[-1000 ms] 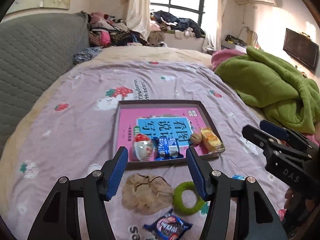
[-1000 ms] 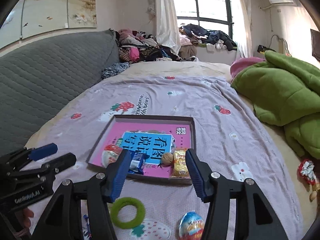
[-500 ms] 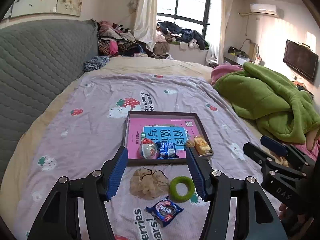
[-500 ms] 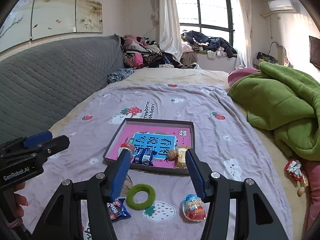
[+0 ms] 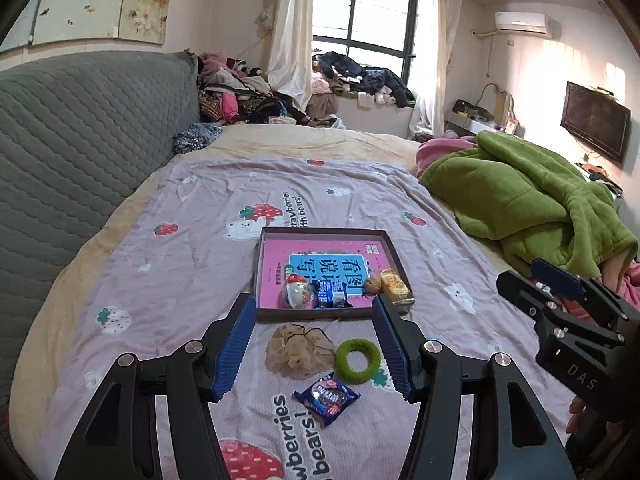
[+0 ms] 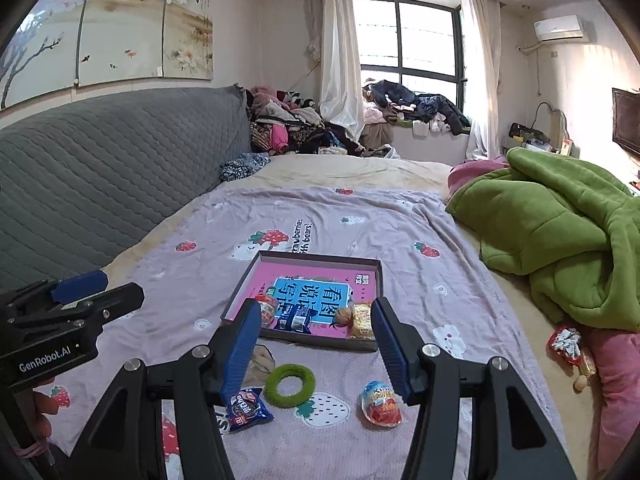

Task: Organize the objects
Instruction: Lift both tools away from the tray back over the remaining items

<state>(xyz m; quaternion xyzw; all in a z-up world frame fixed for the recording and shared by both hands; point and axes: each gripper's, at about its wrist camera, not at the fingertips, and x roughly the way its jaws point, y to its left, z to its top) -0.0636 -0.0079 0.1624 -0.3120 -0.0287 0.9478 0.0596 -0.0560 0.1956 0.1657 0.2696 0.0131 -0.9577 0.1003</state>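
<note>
Green ring (image 5: 358, 361) is seen just ahead of the left gripper (image 5: 314, 346), whose empty jaws are spread wide; right gripper (image 6: 314, 346) likewise.

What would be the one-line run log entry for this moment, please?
left hand-held gripper: open, empty | right hand-held gripper: open, empty | tray: four items inside | bedspread: green ring, cookie packet, egg, scrunchie
</note>
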